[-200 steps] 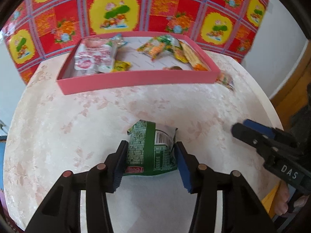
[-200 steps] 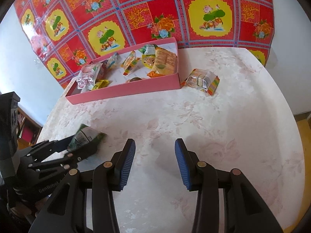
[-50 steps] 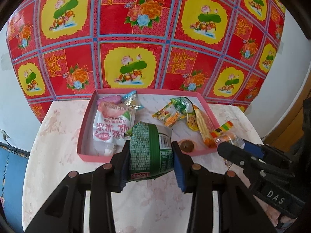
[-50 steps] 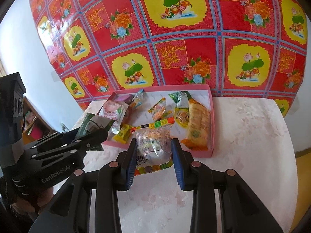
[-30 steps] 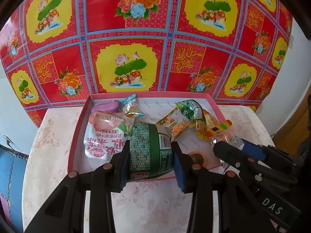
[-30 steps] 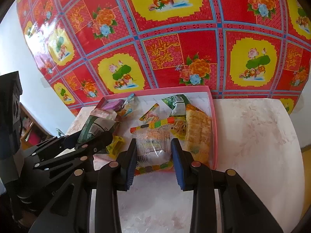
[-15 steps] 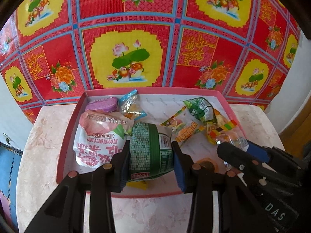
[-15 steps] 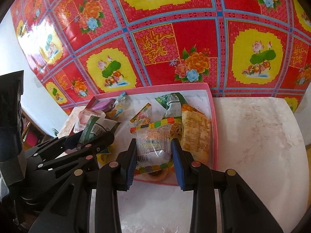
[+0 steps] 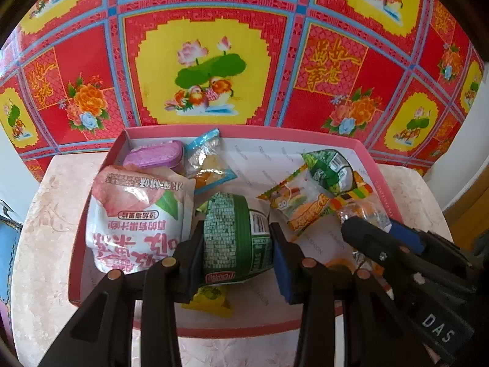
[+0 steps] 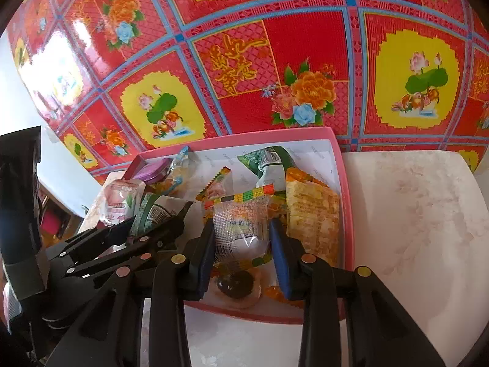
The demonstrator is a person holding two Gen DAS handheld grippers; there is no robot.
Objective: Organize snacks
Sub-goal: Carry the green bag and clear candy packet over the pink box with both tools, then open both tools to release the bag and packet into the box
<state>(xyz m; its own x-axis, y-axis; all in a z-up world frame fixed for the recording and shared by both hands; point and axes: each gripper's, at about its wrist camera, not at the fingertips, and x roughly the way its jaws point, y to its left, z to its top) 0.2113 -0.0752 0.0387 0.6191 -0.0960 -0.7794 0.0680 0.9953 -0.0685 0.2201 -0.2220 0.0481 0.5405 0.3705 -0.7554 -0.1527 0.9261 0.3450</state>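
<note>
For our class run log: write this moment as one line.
left gripper: shut on green snack packet | right gripper: shut on clear wafer packet | both over pink tray | not released

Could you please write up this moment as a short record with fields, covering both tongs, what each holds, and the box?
left tongs: shut on green packet, held above the box
right tongs: shut on clear packet, held above the box
box: pink, open, on the pale table
inside box: pink pouch, purple tub, yellow packet and other snacks
backdrop: red floral cloth
</note>
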